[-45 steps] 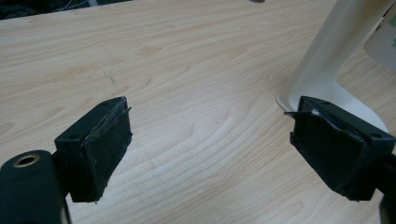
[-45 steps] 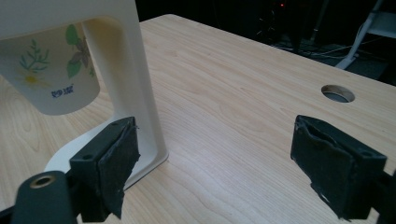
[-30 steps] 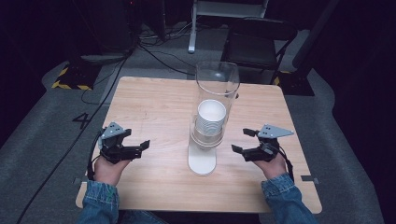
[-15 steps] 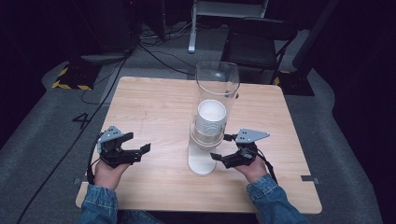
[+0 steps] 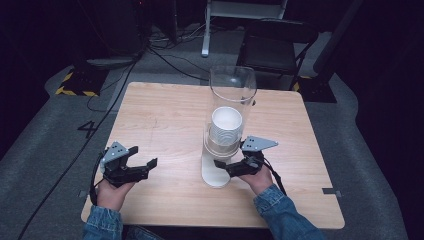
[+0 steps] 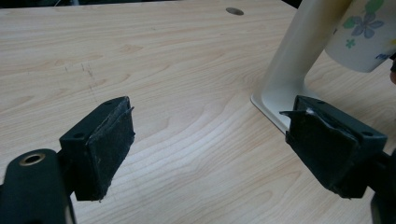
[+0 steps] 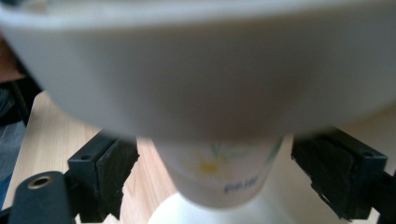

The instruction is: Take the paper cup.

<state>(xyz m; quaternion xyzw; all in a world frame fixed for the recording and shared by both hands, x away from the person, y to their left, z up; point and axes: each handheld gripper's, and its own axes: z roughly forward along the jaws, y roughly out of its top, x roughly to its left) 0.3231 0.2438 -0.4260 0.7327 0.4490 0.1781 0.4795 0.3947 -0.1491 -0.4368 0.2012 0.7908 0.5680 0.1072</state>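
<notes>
Getting ready to pull the bottom paper cup (image 7: 219,179) out from under the tall clear cup dispenser (image 5: 231,107) near the middle of the table (image 5: 165,120), with the right tongs (image 5: 229,166) wide open on both sides of the cup, holding nothing. Next: squeeze softly and pull straight down, minding the white stand (image 6: 292,70) close behind. Left tongs (image 5: 145,166) wide open too, empty, over lots of bare wood, well away from the table edges.

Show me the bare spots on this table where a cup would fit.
Bare wood runs along the table's far left, between its edge and the cup dispenser, and along the far right beyond the dispenser. The near middle, between the left tongs and the dispenser's white base, is free too. It is crowded where the right tongs flank the flowered cup.
</notes>
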